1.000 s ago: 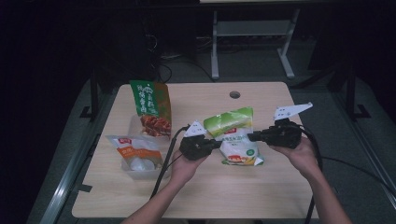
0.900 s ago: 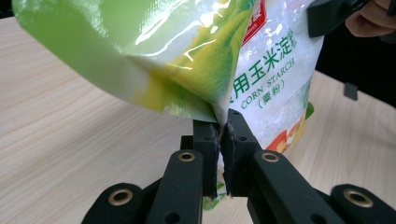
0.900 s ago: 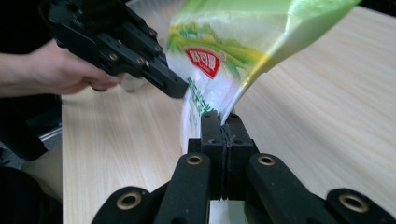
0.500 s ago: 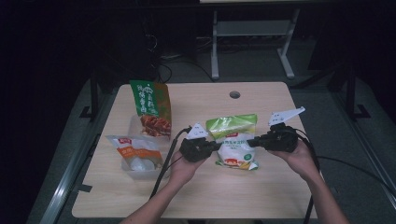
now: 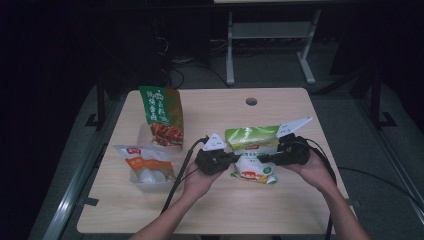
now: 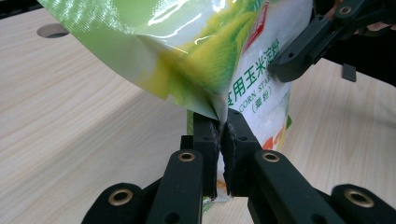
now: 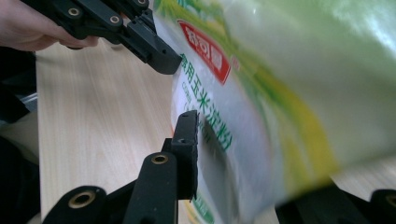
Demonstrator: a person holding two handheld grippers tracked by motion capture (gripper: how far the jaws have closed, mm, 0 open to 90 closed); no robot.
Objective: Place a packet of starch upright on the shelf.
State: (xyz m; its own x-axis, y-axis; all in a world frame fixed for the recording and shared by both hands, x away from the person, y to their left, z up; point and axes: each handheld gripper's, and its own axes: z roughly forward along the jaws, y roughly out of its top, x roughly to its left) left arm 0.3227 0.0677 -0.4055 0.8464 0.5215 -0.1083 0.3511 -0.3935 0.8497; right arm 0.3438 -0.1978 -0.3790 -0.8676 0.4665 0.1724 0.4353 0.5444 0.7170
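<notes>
Starch bag (image 5: 254, 152) hangs between my grippers: left gripper (image 6: 219, 140) pinches its side edge tight, while right gripper (image 5: 264, 159) has just been opening, its jaws loosely straddling the opposite side.

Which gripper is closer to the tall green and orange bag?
Left. The left gripper is just right of the tall bag; the right gripper sits farther right.

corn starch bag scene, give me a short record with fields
held item: green and white plastic corn starch bag, top folded over
left claw: shut on the bag's edge
right claw: jaws have just been opening, bag between them, one pad beside its face
other items: green and orange snack pouch standing, orange and white food packet lying flat
surface: light wooden table
</notes>
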